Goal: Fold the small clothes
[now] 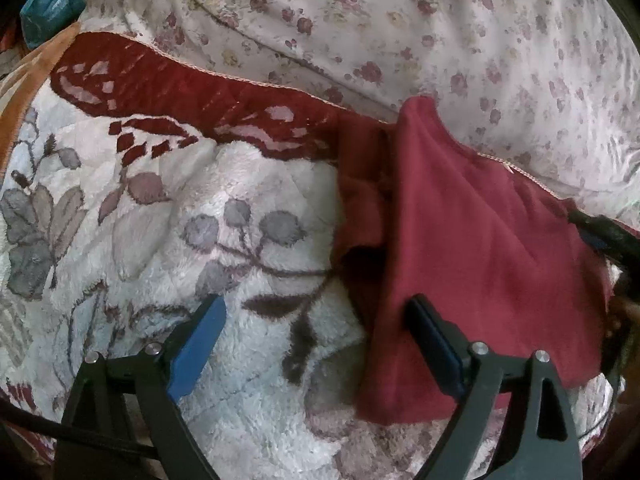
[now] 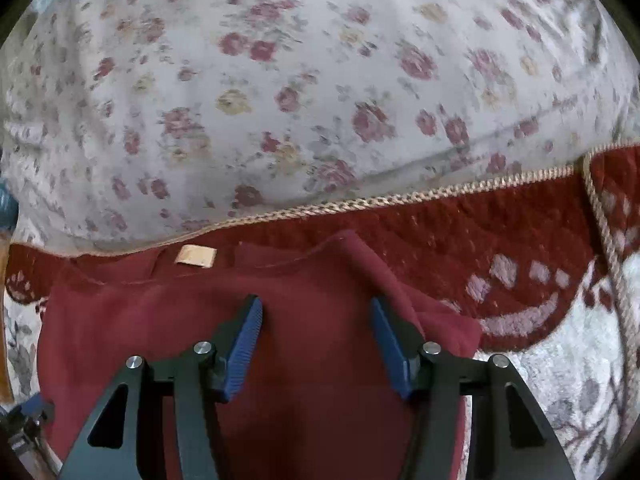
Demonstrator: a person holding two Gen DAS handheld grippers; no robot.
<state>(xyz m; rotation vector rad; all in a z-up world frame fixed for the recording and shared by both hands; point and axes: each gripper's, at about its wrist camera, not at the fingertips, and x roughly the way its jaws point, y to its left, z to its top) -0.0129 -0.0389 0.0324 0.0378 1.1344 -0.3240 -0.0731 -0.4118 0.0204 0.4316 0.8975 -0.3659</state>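
Observation:
A small dark red garment (image 1: 488,240) lies flat on a fleece blanket, with a folded flap along its left side. My left gripper (image 1: 316,320) stands wide open at the garment's left edge. Its right finger (image 1: 432,332) is over the red cloth and its left finger (image 1: 204,328) is over the blanket, with nothing pinched. In the right wrist view the same garment (image 2: 168,328) fills the lower middle, and a tan label (image 2: 196,257) shows at its far edge. My right gripper (image 2: 316,308) hovers open above the cloth, with nothing pressed between its blue pads.
The white fleece blanket (image 1: 248,184) has grey flowers and a dark red border (image 2: 460,232) with braided trim. Beyond it lies a rose-print sheet (image 2: 280,80). A teal object (image 1: 52,0) sits at the far left. Orange cloth (image 1: 24,80) edges the left side.

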